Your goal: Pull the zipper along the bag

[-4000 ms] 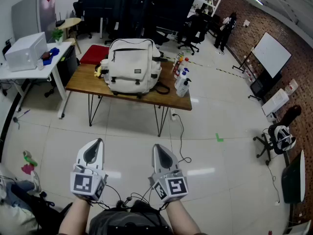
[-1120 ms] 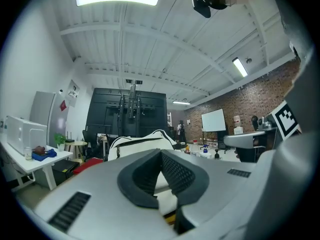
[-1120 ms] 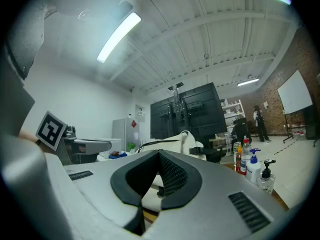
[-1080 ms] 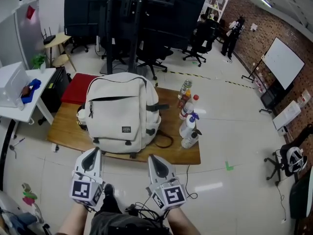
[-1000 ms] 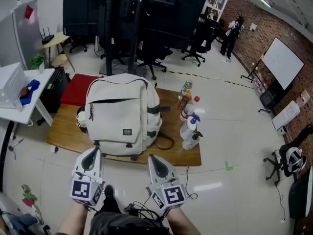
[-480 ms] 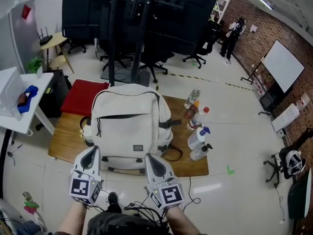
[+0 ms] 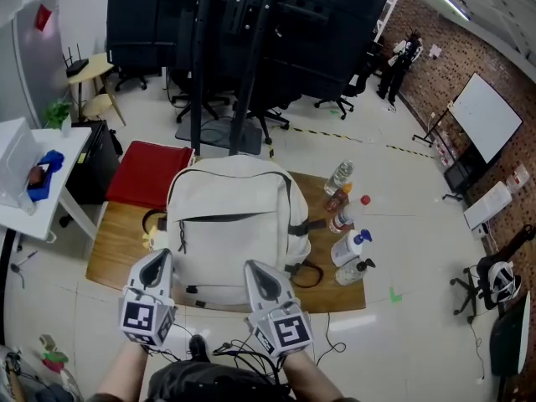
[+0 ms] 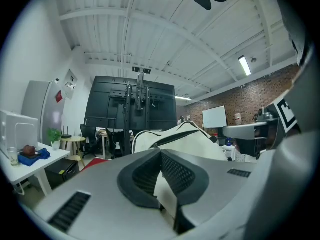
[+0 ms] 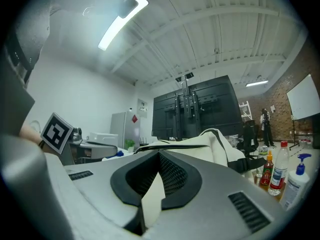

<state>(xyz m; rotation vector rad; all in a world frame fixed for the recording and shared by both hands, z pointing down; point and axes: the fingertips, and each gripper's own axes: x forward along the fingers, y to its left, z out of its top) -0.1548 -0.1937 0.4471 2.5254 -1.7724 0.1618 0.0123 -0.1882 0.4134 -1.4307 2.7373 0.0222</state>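
A cream backpack [image 7: 233, 229] stands upright on a wooden table [image 7: 113, 254], its dark front-pocket zipper [image 7: 224, 219] running across the upper face. My left gripper [image 7: 157, 265] is shut and empty, hovering at the near table edge just left of the bag's bottom. My right gripper [image 7: 259, 276] is also shut and empty, over the bag's lower right corner. In the left gripper view the backpack [image 8: 187, 136] rises beyond the closed jaws [image 8: 161, 156]. The right gripper view shows the backpack [image 9: 200, 146] ahead of its closed jaws [image 9: 159, 160].
Bottles and spray bottles [image 7: 347, 245] stand on the table right of the bag, seen again in the right gripper view [image 9: 282, 176]. A red cushion [image 7: 149, 174] lies behind the table, a white desk [image 7: 25, 191] at left, black office chairs [image 7: 218, 99] beyond.
I have walked closer to the table: the backpack has grown and slid down toward the grippers, which now overlap its lower edge. Both grippers stayed shut.
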